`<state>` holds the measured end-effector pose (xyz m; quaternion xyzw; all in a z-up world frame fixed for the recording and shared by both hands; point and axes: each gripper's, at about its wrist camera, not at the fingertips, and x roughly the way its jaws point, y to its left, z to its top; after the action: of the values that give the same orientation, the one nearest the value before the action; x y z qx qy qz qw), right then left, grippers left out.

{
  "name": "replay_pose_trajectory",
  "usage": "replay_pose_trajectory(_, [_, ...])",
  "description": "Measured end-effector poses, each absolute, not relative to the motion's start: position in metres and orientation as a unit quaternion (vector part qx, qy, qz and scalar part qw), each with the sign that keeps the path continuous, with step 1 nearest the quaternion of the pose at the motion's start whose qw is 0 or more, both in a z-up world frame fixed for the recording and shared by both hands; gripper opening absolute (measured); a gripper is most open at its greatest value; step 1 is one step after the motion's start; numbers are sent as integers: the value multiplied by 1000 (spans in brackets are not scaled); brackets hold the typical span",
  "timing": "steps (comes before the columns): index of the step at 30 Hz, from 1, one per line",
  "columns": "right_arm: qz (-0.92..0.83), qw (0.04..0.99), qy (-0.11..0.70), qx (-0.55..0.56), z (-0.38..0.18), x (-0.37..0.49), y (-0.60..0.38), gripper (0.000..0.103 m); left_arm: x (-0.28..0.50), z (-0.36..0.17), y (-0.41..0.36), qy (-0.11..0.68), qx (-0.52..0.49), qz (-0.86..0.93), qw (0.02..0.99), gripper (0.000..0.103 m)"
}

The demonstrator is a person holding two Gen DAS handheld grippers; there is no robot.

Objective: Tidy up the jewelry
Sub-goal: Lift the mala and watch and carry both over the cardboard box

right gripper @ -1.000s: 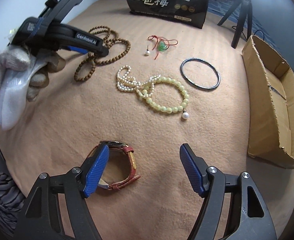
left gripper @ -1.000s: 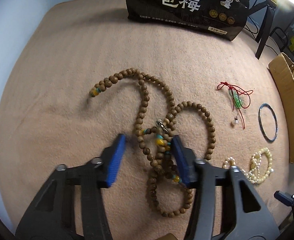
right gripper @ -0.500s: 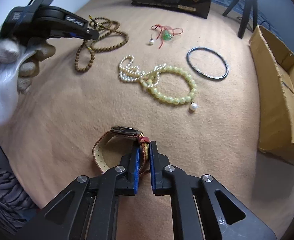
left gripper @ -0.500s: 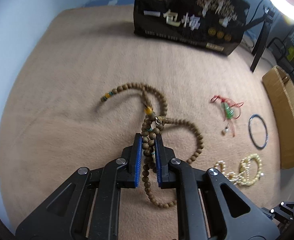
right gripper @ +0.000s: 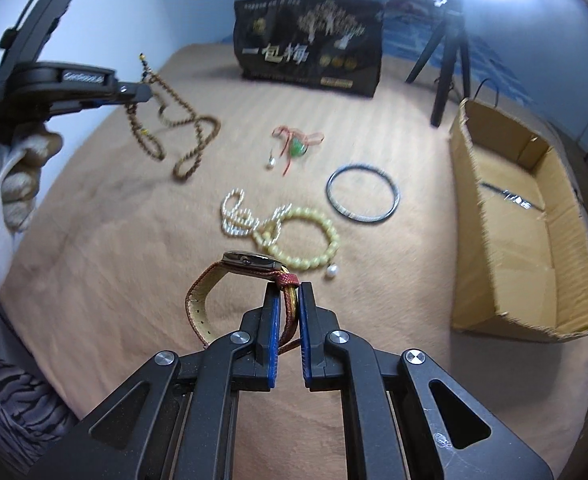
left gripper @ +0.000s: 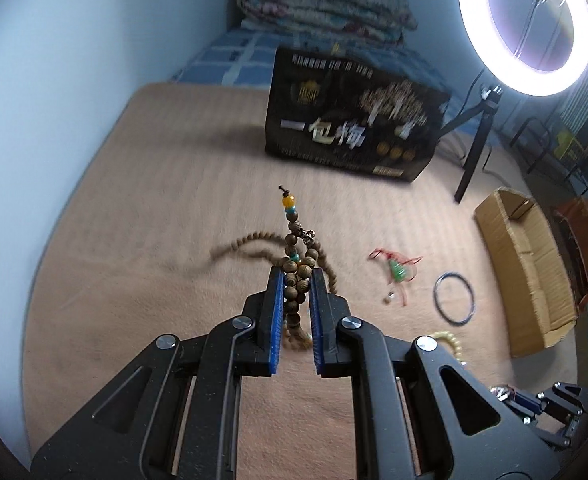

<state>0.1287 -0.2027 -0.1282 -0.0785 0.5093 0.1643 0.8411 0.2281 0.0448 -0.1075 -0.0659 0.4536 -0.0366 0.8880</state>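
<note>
My left gripper [left gripper: 296,280] is shut on a long strand of brown wooden beads [left gripper: 294,276], lifted so its yellow and teal end bead sticks up while loops trail blurred to the tan blanket. From the right wrist view that left gripper [right gripper: 143,92] hangs at upper left in a white-gloved hand, with the wooden beads [right gripper: 189,136] dangling below. My right gripper [right gripper: 287,292] is shut on the strap of a red-brown wristwatch [right gripper: 249,260], raised off the blanket. An open cardboard box [right gripper: 510,232] lies at the right.
On the blanket lie a pearl strand [right gripper: 235,220], a pale yellow bead bracelet [right gripper: 306,240], a dark bangle [right gripper: 362,194] and a red-corded green pendant [right gripper: 296,146]. A black printed box [right gripper: 310,44] stands at the back, a ring light on a tripod [left gripper: 528,20] at back right.
Both grippers closed, the left on the wooden beads and the right on the watch strap. Both then rose, the left higher, pulling the beads up off the blanket.
</note>
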Motion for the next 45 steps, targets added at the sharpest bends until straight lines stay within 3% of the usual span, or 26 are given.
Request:
replay_pose_trajectory(13, [119, 883, 453, -29, -82, 144, -259, 7, 202, -18, 21, 374, -70, -72, 922, 10])
replay_pose_trajectory(25, [42, 906, 420, 16, -53, 150, -339, 7, 188, 56, -48, 320, -56, -155, 933, 10])
replay_pose_trajectory(45, [-35, 895, 443, 23, -73, 157, -418, 7, 222, 57, -209, 331, -44, -263, 905, 10])
